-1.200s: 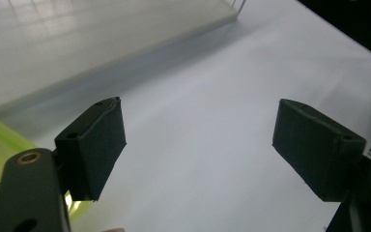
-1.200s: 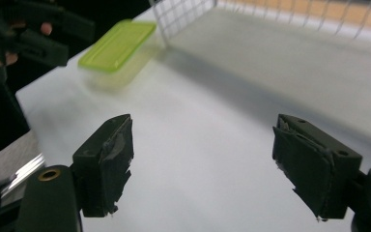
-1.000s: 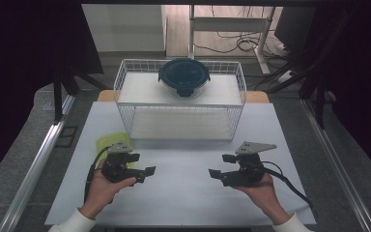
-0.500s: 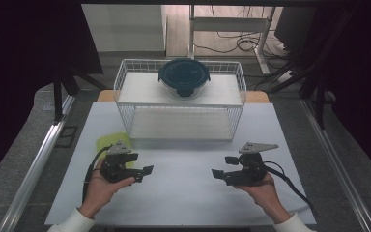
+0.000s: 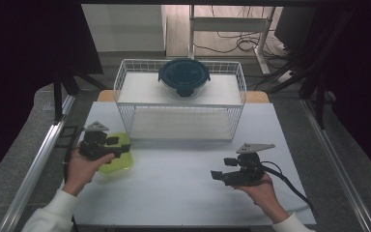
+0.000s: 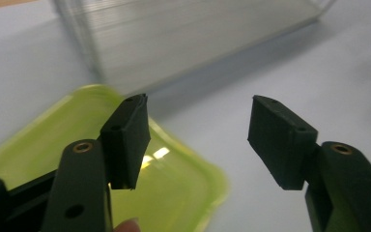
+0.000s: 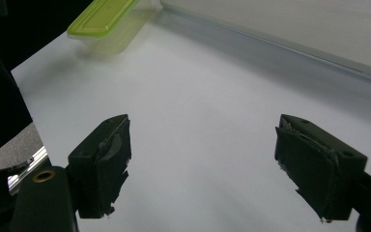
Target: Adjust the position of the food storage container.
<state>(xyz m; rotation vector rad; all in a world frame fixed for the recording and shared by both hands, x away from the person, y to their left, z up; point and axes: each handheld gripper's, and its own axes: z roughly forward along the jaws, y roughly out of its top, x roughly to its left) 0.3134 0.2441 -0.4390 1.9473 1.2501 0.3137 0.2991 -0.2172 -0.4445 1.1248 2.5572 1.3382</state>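
A box with a lime-green lid lies on the white mat at the left, also seen in the left gripper view and far off in the right gripper view. My left gripper hovers over the lid's far left part. Its jaws have just been closing but stand apart, with nothing between them. My right gripper is held low over the mat at the right and points left. Its jaws are open and empty.
A white wire basket stands upside down at the back middle, just beyond the green box. A round glass container with a dark blue lid rests on top of it. Bare white mat lies between the two hands.
My left hand has moved left and toward the basket. The green-lidded box now shows beneath it. The left jaws stand narrower than before. The right hand has stayed put.
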